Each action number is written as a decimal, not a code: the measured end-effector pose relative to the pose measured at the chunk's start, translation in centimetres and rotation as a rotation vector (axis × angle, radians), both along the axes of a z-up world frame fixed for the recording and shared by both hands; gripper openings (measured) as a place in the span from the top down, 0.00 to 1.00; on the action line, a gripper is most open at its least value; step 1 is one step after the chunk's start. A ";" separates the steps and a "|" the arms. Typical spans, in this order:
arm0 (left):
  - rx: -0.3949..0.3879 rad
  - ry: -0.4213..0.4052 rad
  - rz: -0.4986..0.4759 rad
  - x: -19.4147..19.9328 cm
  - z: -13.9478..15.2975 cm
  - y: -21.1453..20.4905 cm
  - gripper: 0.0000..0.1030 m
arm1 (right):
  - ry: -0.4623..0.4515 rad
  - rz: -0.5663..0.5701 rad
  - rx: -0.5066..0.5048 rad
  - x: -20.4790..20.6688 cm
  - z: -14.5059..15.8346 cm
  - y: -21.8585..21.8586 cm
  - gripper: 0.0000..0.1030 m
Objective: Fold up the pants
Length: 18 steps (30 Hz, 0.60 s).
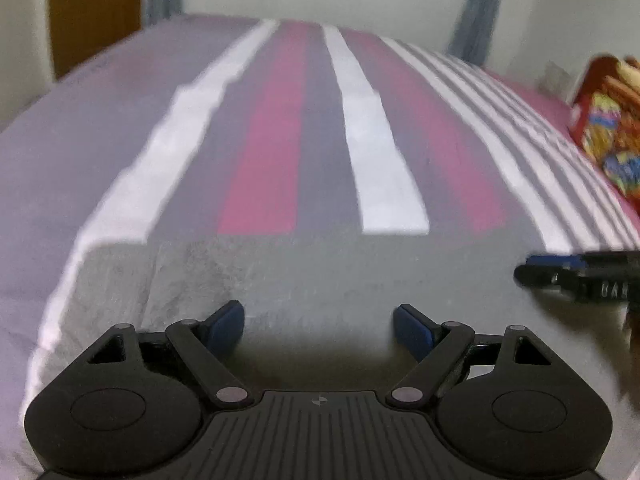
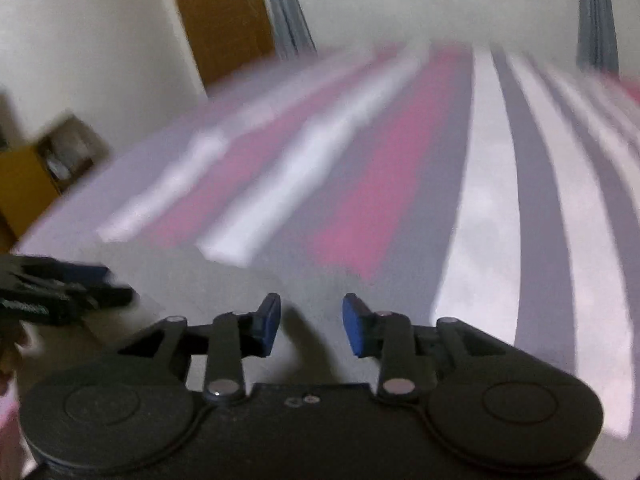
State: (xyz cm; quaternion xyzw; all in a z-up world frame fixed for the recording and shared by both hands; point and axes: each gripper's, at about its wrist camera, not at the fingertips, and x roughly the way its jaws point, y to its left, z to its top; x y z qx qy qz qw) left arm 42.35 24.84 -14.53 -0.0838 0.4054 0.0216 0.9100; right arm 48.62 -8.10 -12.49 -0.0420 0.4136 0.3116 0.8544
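Observation:
Grey pants (image 1: 312,276) lie flat on a striped bed, with a straight far edge; they also show in the right wrist view (image 2: 224,284). My left gripper (image 1: 319,326) hovers over the pants, jaws wide open and empty. My right gripper (image 2: 310,326) is also open and empty above the pants near their right part. The right gripper (image 1: 576,274) shows at the right edge of the left wrist view. The left gripper (image 2: 68,284) shows at the left edge of the right wrist view. The right wrist view is motion-blurred.
The bedsheet (image 1: 280,128) has pink, white and grey stripes. A colourful snack package (image 1: 608,120) lies on the bed at the far right. A wooden door (image 1: 92,8) and a white wall stand behind the bed. A cardboard box (image 2: 64,148) sits left of the bed.

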 end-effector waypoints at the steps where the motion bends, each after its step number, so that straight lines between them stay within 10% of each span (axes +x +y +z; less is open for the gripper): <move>1: 0.013 -0.012 -0.008 -0.6 -0.1 -0.2 0.19 | -0.008 -0.010 0.003 -0.1 0.1 -0.8 0.73; 8: 0.074 -0.075 0.039 -7.0 1.1 -0.4 0.19 | -0.095 -0.114 -0.006 -5.3 2.5 -11.5 0.68; 10: 0.093 -0.080 0.005 -7.8 0.1 -0.2 0.19 | -0.043 -0.172 -0.033 -5.0 1.0 -16.6 0.95; 17: 0.179 -0.080 0.019 -11.8 1.9 -0.9 0.19 | 0.037 -0.720 0.134 -9.9 2.7 -41.6 0.98; 18: 0.174 -0.090 0.034 -12.4 2.3 -0.9 0.19 | 0.009 -0.787 0.140 -11.4 3.4 -43.4 0.86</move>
